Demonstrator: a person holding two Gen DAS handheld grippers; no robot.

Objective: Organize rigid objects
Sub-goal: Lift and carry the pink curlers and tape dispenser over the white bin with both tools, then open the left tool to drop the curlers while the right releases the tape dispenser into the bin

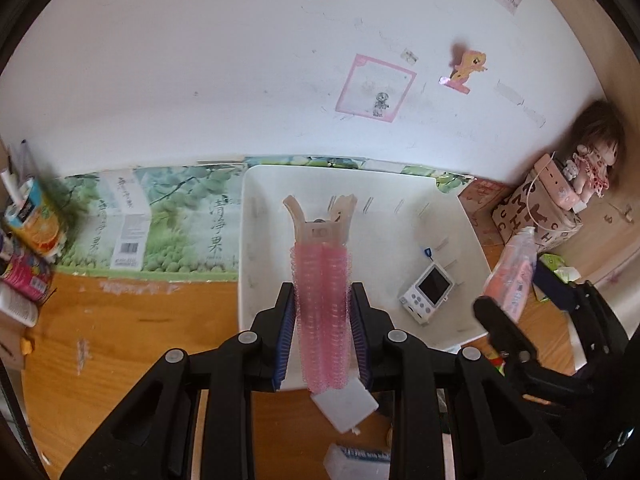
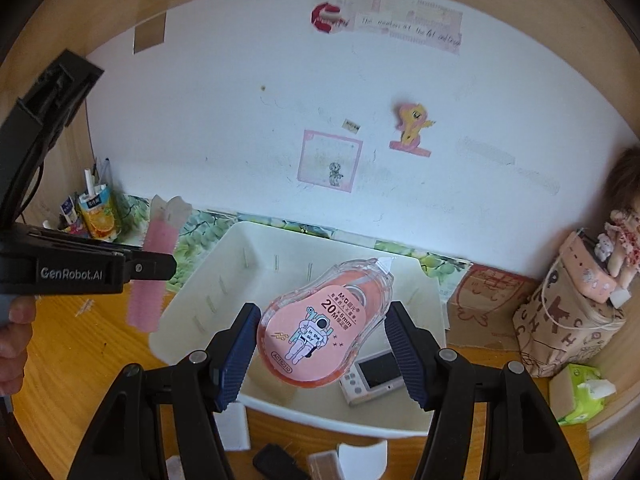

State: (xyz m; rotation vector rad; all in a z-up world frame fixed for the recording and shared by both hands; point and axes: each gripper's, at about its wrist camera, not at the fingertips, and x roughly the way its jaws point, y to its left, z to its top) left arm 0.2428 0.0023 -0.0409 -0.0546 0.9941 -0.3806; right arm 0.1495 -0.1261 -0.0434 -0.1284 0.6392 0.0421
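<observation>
My left gripper (image 1: 322, 332) is shut on a pink hair-roller clip (image 1: 320, 312) with a beige handle, held above the near edge of a white plastic bin (image 1: 256, 240). From the right wrist view the same clip (image 2: 150, 276) hangs left of the bin (image 2: 200, 280), with the left gripper (image 2: 152, 268) closed on it. My right gripper (image 2: 322, 340) is shut on a pink correction-tape dispenser (image 2: 320, 332) with an astronaut label, held over the bin. A small white camera (image 1: 427, 294) lies inside the bin, at its right side (image 2: 372, 376).
A wooden desk (image 1: 132, 340) runs up to a white wall. A juice carton (image 2: 98, 216) and pens stand far left. A patterned bag (image 2: 568, 320), a doll (image 2: 620, 248), a cardboard box (image 2: 484, 300) and a tissue pack (image 2: 580, 392) crowd the right. Small white boxes (image 1: 344, 400) lie near the desk's front.
</observation>
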